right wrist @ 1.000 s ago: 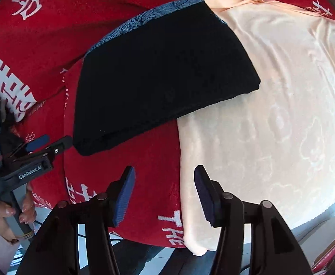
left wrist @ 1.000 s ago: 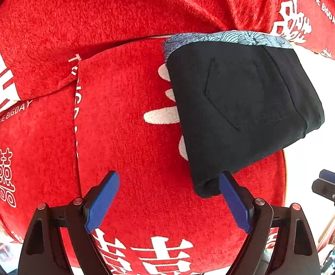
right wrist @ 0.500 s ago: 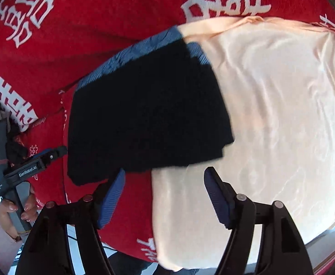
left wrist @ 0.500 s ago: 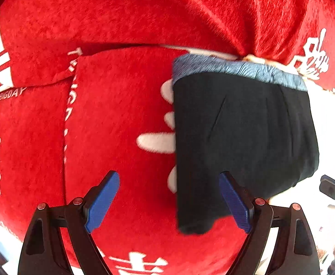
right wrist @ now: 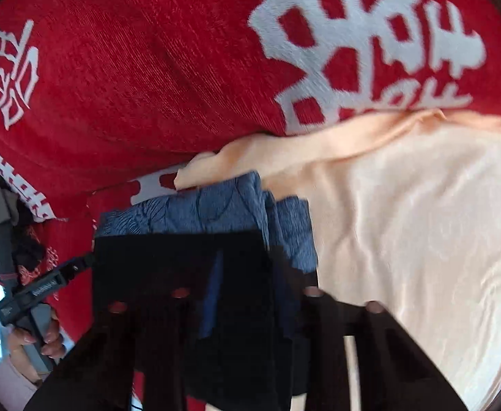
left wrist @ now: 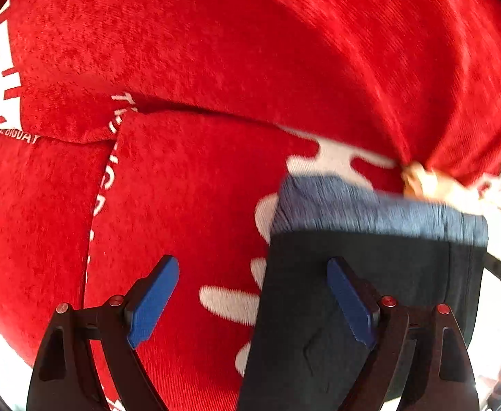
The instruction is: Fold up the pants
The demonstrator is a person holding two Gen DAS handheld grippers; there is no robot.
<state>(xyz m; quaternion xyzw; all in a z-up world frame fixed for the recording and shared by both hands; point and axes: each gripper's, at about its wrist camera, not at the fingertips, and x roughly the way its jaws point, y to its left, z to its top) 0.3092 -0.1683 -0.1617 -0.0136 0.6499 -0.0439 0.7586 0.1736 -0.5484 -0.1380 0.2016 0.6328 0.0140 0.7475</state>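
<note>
Left wrist view: left gripper [left wrist: 254, 303] has its blue pads spread wide, nothing between them. Its right-hand pad sits over the near left edge of the folded pants [left wrist: 370, 274]; the other pad is over bare red blanket [left wrist: 188, 188]. Looks lined up to straddle that edge, though contact isn't clear. The pants lie as a compact black bundle with the blue patterned waistband [left wrist: 380, 209] on the far side, half on the red blanket, half on the peach sheet [right wrist: 422, 239] (frame is motion-blurred).

Right wrist view: right gripper [right wrist: 250, 311] is dark and smeared against the black cloth. One blue pad shows near the middle, so I cannot tell whether its jaws are wide or closed on the fabric. It sits low over the bundle's near edge, probably to take that side. A hand [right wrist: 34, 339] at lower left holds the other gripper's handle.

Judgement: folding looks mostly done; both tools seem placed to grab opposite sides for a final fold or a lift.
</note>
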